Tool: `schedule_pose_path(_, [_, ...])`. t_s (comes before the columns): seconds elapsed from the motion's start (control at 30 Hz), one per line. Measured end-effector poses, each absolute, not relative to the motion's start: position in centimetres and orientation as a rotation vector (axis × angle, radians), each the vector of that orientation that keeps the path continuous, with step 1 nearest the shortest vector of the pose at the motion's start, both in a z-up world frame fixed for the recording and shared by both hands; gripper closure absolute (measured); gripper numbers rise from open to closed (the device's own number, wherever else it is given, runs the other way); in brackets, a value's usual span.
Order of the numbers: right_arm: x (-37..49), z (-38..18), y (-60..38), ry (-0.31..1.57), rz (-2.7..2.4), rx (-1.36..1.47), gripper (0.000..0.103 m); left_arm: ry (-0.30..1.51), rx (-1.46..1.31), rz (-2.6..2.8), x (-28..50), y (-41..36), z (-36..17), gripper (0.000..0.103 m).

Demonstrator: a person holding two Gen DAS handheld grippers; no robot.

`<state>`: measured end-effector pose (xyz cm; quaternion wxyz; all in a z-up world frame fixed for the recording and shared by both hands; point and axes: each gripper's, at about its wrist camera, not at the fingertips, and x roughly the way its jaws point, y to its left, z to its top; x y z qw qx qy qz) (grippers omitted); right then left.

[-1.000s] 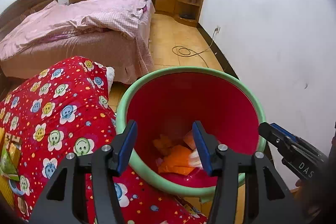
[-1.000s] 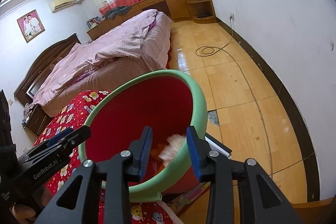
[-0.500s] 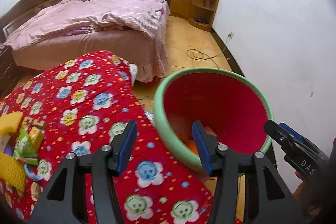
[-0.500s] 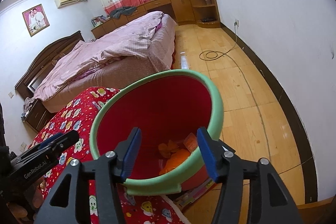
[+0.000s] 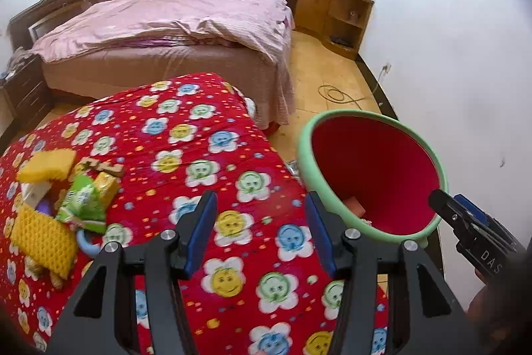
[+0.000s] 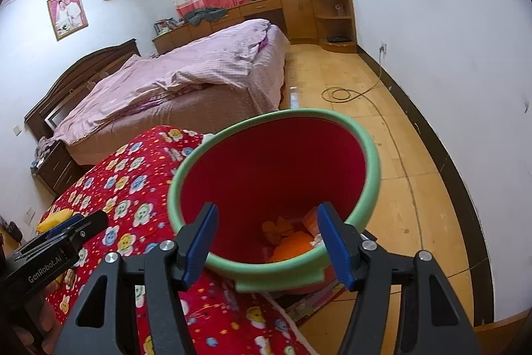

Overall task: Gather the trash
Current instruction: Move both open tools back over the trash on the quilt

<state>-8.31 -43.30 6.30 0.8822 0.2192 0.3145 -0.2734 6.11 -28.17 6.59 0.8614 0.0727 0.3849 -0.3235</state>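
Observation:
A red bin with a green rim (image 6: 372, 162) stands beside a red flowered quilt (image 5: 199, 155). It holds orange wrappers (image 6: 289, 243) and a white crumpled piece (image 6: 316, 240). My right gripper (image 6: 267, 242) hovers over the bin's near rim, its jaws opening with nothing between them. My left gripper (image 5: 261, 232) is open and empty above the quilt, left of the bin (image 5: 382, 162). On the quilt's left lies a heap of trash: a yellow sponge (image 5: 46, 163), a green wrapper (image 5: 83, 202) and a yellow mesh piece (image 5: 43, 238). The right gripper's tip (image 5: 472, 232) shows at the bin's right rim.
A bed with a pink cover (image 5: 166, 32) stands beyond the quilt, with wooden cabinets (image 6: 299, 9) along the far wall. A coiled cable (image 6: 339, 93) lies on the wooden floor. A white wall (image 6: 449, 55) runs close on the right. Flat printed sheets (image 6: 316, 298) lie under the bin.
My right gripper held a white crumpled piece over the bin; its jaws spread and the piece now lies inside. My left gripper swung left from the bin to over the quilt.

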Motion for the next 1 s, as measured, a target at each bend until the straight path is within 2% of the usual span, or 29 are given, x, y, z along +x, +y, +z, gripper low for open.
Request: schedule_pose_path(1.0, [-0.5, 7.8, -29.9, 0.699, -0.263, 0.343, 0.038, 0.778, 0.011, -0.365, 9.3, -10.4, 7.8, 0.048])
